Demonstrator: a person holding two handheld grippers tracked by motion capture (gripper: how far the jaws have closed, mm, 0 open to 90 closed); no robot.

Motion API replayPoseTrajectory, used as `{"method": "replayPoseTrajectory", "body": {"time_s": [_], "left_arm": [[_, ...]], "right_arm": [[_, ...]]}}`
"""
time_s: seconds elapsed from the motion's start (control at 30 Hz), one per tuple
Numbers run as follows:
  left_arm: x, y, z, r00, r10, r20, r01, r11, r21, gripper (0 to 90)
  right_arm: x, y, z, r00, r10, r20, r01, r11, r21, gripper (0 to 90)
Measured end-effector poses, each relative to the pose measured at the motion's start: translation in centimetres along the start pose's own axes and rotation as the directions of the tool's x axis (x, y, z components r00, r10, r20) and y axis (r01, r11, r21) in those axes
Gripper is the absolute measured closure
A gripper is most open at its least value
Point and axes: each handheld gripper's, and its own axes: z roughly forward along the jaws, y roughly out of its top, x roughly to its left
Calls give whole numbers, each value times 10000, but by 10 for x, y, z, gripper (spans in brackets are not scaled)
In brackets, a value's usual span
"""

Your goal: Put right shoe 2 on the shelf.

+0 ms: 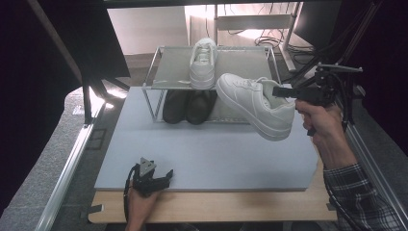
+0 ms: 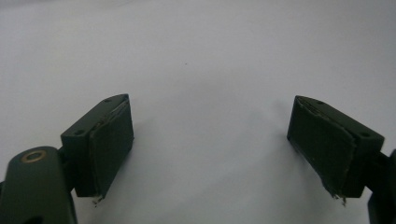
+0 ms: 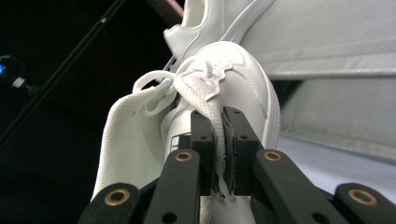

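Observation:
A white sneaker (image 1: pixel 255 105) hangs in the air in front of the rack, toe pointing up-left. My right gripper (image 1: pixel 284 91) is shut on its collar by the opening; in the right gripper view the jaws pinch the white fabric edge of that sneaker (image 3: pixel 215 93) between the pads at the gripper (image 3: pixel 223 154). A second white sneaker (image 1: pixel 203 62) stands on the top shelf of the wire rack (image 1: pixel 163 72). My left gripper (image 1: pixel 161 177) rests low at the mat's front left, open; its pads (image 2: pixel 112 140) stand wide apart over bare mat with nothing between them.
A pair of dark shoes (image 1: pixel 187 106) sits on the rack's lower level. A grey mat (image 1: pixel 216 154) covers the wooden table (image 1: pixel 216 207). A metal rail (image 1: pixel 67 173) runs along the left; dark stands and cables crowd the right.

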Motion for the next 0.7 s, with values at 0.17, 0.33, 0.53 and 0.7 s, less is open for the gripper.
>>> {"method": "replayPoseTrajectory", "body": {"time_s": [0.17, 0.33, 0.53, 0.7], "left_arm": [[0, 0, 0, 10000, -2, -1, 2, 10000, -2, 143], [0, 0, 0, 10000, -6, 1, 6, 10000, -8, 143], [0, 0, 0, 10000, -4, 1, 4, 10000, -5, 143], [0, 0, 0, 10000, -1, -1, 1, 10000, -5, 143]], "right_arm": [[-6, 10, 5, 9993, 130, 359, -121, 9996, -255, 839], [-10, 20, 13, 9970, 200, 751, -161, 9985, -518, 838], [-14, 29, 25, 9932, 358, 1109, -261, 9958, -878, 837], [-20, 34, 38, 9888, 519, 1402, -379, 9942, -1009, 836]]}}
